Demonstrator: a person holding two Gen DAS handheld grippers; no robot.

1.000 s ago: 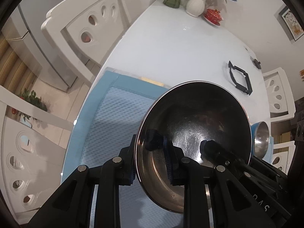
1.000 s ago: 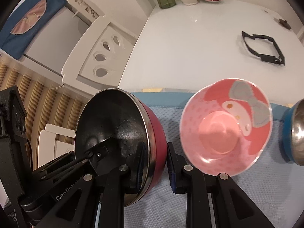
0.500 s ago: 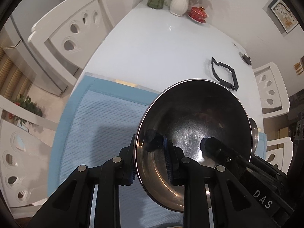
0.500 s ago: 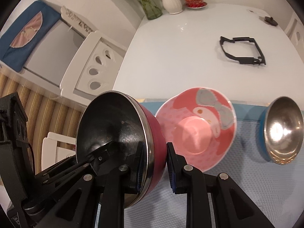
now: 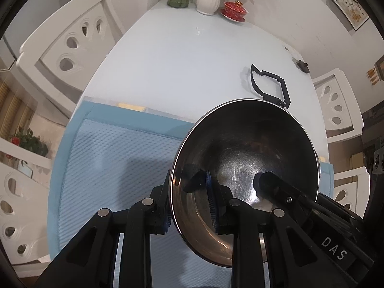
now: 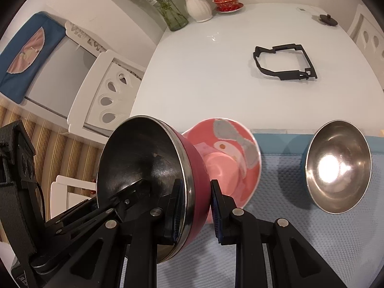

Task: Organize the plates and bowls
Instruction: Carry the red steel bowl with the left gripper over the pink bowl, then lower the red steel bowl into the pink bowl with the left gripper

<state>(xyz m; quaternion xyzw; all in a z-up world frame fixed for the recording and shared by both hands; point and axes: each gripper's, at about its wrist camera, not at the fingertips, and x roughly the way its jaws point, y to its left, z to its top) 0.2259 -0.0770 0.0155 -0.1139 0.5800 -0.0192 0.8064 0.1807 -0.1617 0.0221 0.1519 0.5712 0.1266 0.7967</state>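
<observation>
A steel bowl with a dark-red outside (image 6: 153, 168) hangs tilted at near left, its rim clamped. Just behind it lies a pink cartoon-print bowl (image 6: 228, 158) on the blue mat; a steel bowl with a blue outside (image 6: 338, 165) sits farther right.

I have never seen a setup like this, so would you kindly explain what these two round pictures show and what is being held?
A person holds a two-finger gripper in each hand, each carrying a wide-angle camera looking along its fingers. In the left view, the left gripper is clamped on the rim of a steel-lined bowl. The right view shows the right gripper gripping the same bowl's red wall. On the blue mat sit a pink cartoon bowl and a blue steel bowl. A black frame lies on the white table.
</observation>
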